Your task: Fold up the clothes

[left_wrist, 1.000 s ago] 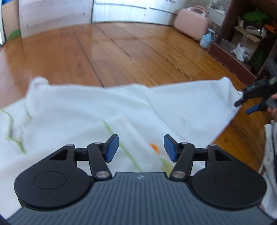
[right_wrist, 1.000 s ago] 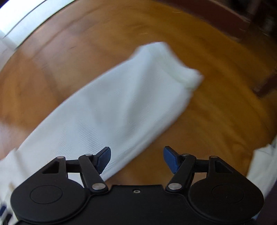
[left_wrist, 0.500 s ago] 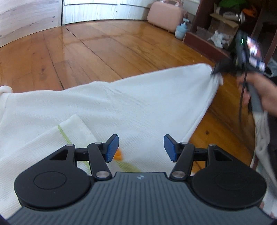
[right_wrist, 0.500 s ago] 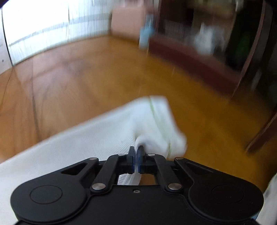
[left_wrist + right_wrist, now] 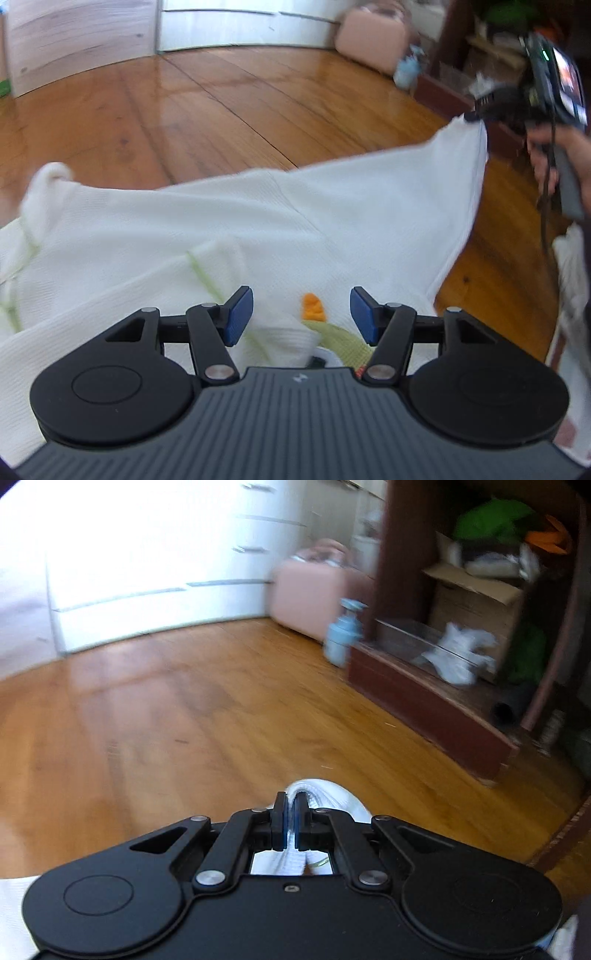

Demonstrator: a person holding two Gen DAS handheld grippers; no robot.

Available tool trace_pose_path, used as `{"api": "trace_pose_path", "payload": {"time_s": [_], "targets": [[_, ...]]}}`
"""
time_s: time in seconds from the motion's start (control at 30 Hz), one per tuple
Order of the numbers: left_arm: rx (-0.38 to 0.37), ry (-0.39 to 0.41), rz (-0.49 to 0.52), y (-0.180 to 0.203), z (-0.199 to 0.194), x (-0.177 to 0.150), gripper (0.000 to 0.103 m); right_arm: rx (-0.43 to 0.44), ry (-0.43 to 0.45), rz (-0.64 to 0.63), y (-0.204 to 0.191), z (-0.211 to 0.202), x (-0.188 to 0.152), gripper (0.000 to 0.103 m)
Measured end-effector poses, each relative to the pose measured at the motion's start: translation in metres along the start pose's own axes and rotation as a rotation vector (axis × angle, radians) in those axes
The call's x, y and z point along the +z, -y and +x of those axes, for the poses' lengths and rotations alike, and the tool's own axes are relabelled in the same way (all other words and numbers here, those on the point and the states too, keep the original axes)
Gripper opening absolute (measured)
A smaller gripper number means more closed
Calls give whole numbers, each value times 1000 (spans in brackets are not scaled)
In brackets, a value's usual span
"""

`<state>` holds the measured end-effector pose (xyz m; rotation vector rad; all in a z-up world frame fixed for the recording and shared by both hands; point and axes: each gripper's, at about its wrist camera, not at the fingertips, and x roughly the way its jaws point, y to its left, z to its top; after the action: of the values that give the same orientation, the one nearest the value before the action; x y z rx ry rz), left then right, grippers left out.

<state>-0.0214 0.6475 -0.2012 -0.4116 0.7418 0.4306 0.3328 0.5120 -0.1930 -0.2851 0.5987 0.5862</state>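
Looking across the left wrist view from the left edge, the white garment [image 5: 229, 236] is spread over the wooden floor [image 5: 184, 110], its bunched end lying at the middle left of the frame with a pale green line running through the cloth below it. It fills the middle band of the picture, so most of the cloth rests flat while one end is raised. At the bottom centre the left gripper [image 5: 301, 317] hangs over the garment with its blue pads [image 5: 240, 314] standing moderately apart and nothing pressed between them; an orange patch [image 5: 313, 307] and some green print show in the gap, just under the pads. I judge it waits there either to pin the cloth or to take hold near the print once the other side is brought over. Moving right, the cloth rises to a point at the upper right of the frame, where the right gripper [image 5: 476, 114] pinches its corner, held by a hand [image 5: 561, 162] at the right edge. That lifted corner makes a taut slope, which looks like the start of a fold carried back over the body of the garment. In the right wrist view the same gripper [image 5: 290, 823] sits bottom centre with its jaws clamped tight on a thick fold of white cloth that pokes out above the pads. Beyond it are bare floor, a pink case [image 5: 310, 598] at upper centre and a dark wooden shelf unit [image 5: 443, 701] on the right, well apart from the garment. Another heap of white cloth [image 5: 572, 295] lies at the right edge of the left wrist view.
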Motion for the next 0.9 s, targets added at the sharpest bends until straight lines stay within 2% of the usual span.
{"api": "trace_pose_path", "payload": {"time_s": [0.2,0.33,0.43,0.5,0.6,0.67,0.73,0.8,0.87,0.9], "targets": [[95,101,-143,-54,-76,-12,58,303,108,-48,-82,-71,-1,2],[162,162,-263,-91,-137,-37,57,593,148,-61,-155,-134,-13,3],[200,170,-346,-111,-183,-61,56,846,153,-78,-209,-182,-31,3],[269,140,-386,-118,-210,-81,56,1007,128,-123,-247,-211,-50,3],[423,131,-424,-120,-237,-121,56,1171,85,-223,-296,-242,-94,4],[431,146,-515,-132,-241,-148,56,1223,-5,-319,-328,-249,-126,8],[413,149,-591,-145,-237,-167,56,1208,-147,-435,-354,-244,-155,15],[406,145,-599,-151,-231,-175,56,1189,-241,-486,-356,-237,-168,18],[409,153,-538,-149,-227,-172,58,1167,-245,-508,-338,-235,-169,32],[410,161,-506,-147,-225,-170,58,1136,-217,-525,-321,-233,-165,44]]}}
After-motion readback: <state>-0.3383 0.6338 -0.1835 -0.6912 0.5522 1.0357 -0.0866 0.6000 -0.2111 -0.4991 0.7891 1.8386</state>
